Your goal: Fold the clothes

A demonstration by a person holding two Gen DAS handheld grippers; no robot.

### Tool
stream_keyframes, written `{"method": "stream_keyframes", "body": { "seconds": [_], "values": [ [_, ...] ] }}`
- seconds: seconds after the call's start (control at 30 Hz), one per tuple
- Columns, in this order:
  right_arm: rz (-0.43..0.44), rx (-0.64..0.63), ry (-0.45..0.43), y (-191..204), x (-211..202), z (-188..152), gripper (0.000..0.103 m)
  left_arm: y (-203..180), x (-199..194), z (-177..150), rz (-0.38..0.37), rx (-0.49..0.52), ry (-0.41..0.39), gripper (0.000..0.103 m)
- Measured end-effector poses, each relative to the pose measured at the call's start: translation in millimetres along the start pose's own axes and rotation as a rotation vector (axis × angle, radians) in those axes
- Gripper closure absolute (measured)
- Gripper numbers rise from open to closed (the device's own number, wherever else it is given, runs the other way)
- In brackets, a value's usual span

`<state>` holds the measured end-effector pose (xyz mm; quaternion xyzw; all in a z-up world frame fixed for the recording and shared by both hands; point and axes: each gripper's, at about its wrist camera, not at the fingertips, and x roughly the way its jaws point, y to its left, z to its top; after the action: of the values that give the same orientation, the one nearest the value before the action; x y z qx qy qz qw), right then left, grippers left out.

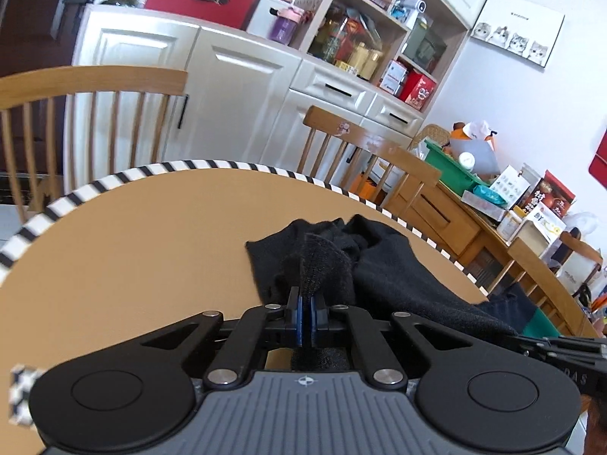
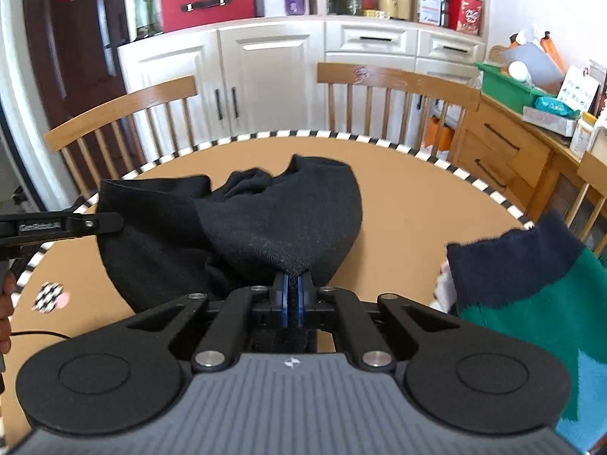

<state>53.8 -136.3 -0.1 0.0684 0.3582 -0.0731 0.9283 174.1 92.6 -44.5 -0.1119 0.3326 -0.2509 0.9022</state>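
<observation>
Two wooden chairs, one (image 2: pixel 121 113) to the left and one (image 2: pixel 398 83) to the right, are standing just behind the round counter (image 2: pixel 409 204) with its black-and-white striped edge. White cabinets (image 2: pixel 265 76) are lining the wall behind them, with a red box (image 2: pixel 208 3) and a purple bottle (image 2: pixel 293 0) sitting on top. A green bin (image 2: pixel 508 87) is resting on a wooden sideboard (image 2: pixel 508 151) at the right.

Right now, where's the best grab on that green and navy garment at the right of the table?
Take the navy band at the upper edge of the green and navy garment, coming in from the left over the bare table. That edge lifts free there. Both tongs, left and right, are clamped on the black garment.
</observation>
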Motion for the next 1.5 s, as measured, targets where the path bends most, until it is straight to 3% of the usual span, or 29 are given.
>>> {"method": "stream_keyframes", "body": {
  "seconds": [0.13, 0.4, 0.53, 0.6, 0.67, 0.7, 0.77, 0.87, 0.93, 1.03, 1.13, 1.17, 1.2, 1.27, 1.4, 1.5],
  "values": [
    [0.023, -0.001, 0.065, -7, -24, -22, 0.098, 7, -52, -24, 0.071, -0.049, 0.025, 0.099],
    [0.032, 0.093, 0.326, -31, -37, -100, 0.098, 25, -122, -96, 0.247, -0.208, 0.175, 0.099],
    [0.025, 0.114, 0.395, -37, -39, -124, 0.095, 16, -132, -119, 0.292, -0.140, 0.221, 0.098],
    [0.024, 0.090, 0.391, -38, -44, -122, 0.090, 11, -138, -120, 0.282, -0.121, 0.225, 0.098],
    [0.011, 0.037, 0.348, -37, -54, -116, 0.066, 6, -144, -117, 0.291, -0.084, 0.219, 0.097],
    [0.003, -0.002, 0.311, -36, -61, -111, 0.061, 2, -148, -116, 0.302, -0.062, 0.216, 0.095],
    [0.003, -0.079, 0.243, -32, -71, -102, 0.061, -3, -156, -109, 0.316, -0.037, 0.199, 0.093],
    [0.058, -0.170, 0.169, -19, -70, -90, 0.055, -9, -160, -100, 0.324, -0.011, 0.155, 0.073],
    [0.108, -0.244, 0.168, -3, -55, -89, 0.054, -13, -149, -95, 0.298, 0.023, 0.147, 0.046],
    [0.177, -0.372, 0.179, 25, -27, -93, 0.056, -21, -111, -103, 0.272, 0.130, 0.235, 0.044],
    [0.160, -0.488, 0.188, 50, -2, -100, 0.069, -26, -78, -115, 0.290, 0.229, 0.320, 0.050],
    [0.151, -0.504, 0.195, 54, 4, -101, 0.090, -25, -74, -118, 0.287, 0.229, 0.327, 0.054],
    [0.144, -0.483, 0.202, 52, 7, -99, 0.098, -24, -71, -120, 0.280, 0.220, 0.331, 0.073],
    [0.136, -0.408, 0.212, 44, 9, -91, 0.099, -22, -72, -120, 0.284, 0.206, 0.320, 0.097],
    [0.029, -0.280, 0.174, 9, -6, -79, 0.099, -9, -90, -118, 0.332, 0.160, 0.272, 0.099],
    [-0.078, -0.187, 0.199, -30, -21, -82, 0.100, 5, -104, -119, 0.383, 0.127, 0.263, 0.099]
  ]
}}
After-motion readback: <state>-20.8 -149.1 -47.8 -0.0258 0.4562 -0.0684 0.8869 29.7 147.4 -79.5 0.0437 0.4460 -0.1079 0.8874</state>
